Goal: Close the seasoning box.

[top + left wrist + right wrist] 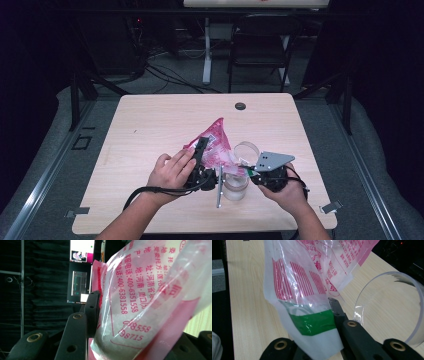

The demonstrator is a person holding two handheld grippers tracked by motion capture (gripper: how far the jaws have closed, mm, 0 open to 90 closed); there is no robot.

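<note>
A pink printed bag (214,145) of white granules is held above the bench (150,130), clamped by the left tongs (140,345) and right tongs (322,345). Pouring seems in hand; next, tilting toward the clear jar (235,187) is needed.

Light wooden table (150,130), rounded corners, pale grain. Round dark grommet (240,106) set in top near far edge. Clear plastic cup (235,186) stands near front edge, right of centre. Clear ring-shaped lid (247,148) lies just behind it, apart.
</note>
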